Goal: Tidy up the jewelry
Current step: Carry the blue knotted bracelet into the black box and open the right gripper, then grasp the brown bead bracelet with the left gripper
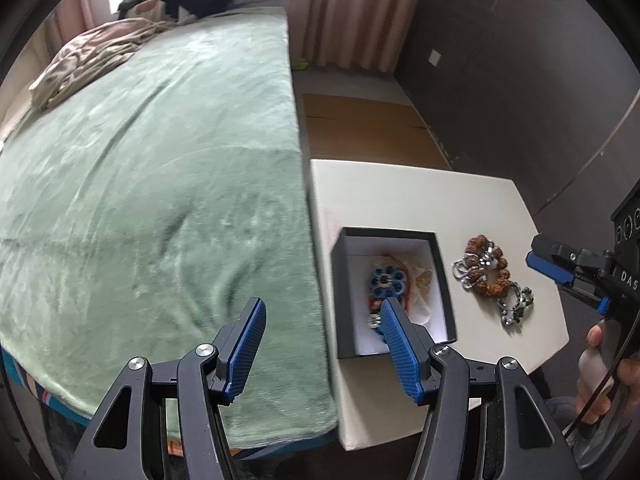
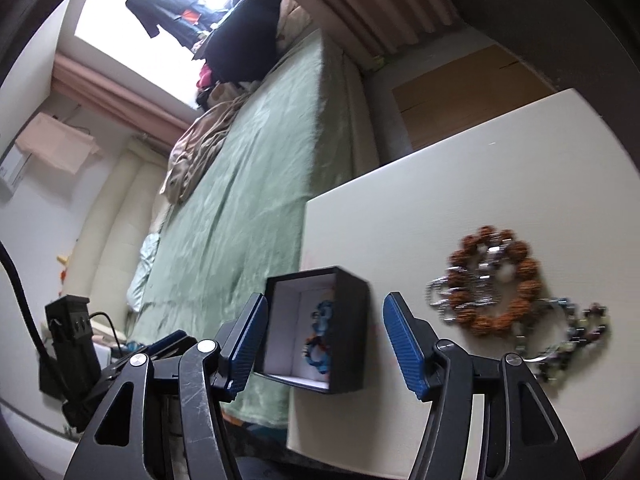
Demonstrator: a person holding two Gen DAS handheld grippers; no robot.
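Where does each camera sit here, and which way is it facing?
Left wrist: on the left gripper, angled down at the green bed and the black jewelry box; the right gripper and a hand show.
Right wrist: on the right gripper, facing the box from the side; the left gripper shows.
Shared: box, brown bead bracelet, white table.

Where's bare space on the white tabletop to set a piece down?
The white tabletop is bare across its far half, beyond the black box and the brown bead bracelet. A narrow strip runs between box and bracelet. Crowded: the near right, where the silver chain bracelets tangle with the beads.
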